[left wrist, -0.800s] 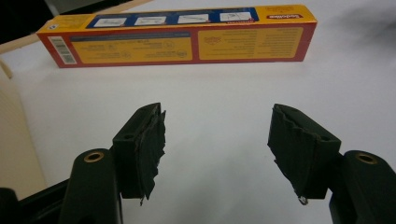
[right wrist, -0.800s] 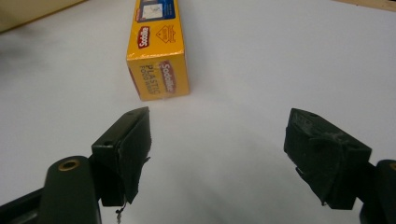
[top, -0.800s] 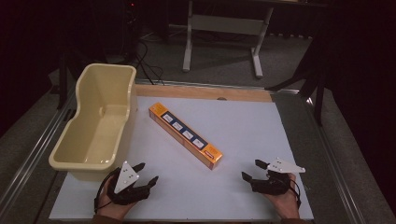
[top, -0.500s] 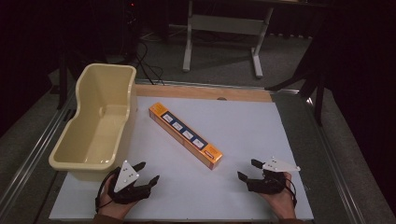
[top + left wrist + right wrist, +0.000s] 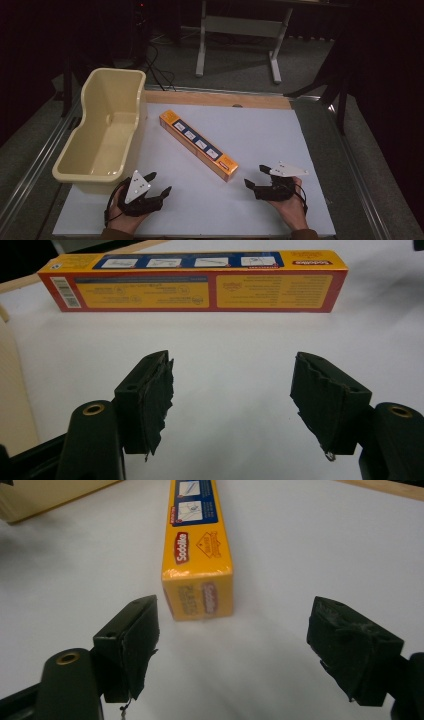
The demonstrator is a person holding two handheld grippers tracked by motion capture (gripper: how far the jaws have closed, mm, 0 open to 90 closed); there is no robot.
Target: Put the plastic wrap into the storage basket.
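Where tool (image 5: pixel 232 645) gapes, box (image 5: pixel 200 550) just ahead

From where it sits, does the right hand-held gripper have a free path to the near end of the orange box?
Probably yes. The right hand-held gripper is open and faces the end of the orange box, with bare white table between them.

**Both grippers low, fingers spread wide**

Left gripper (image 5: pixel 159 184) sits low over the white surface (image 5: pixel 260 125), cupped from beneath by the left hand (image 5: pixel 122 215), black fingers (image 5: pixel 150 395) parted with nothing between them. Over on the other side, the right gripper (image 5: pixel 256 176) rests in the right hand (image 5: pixel 292 207), pointing inward, its fingers (image 5: pixel 132 635) gaping just as wide and gripping nothing. Forearms enter from the near edge.
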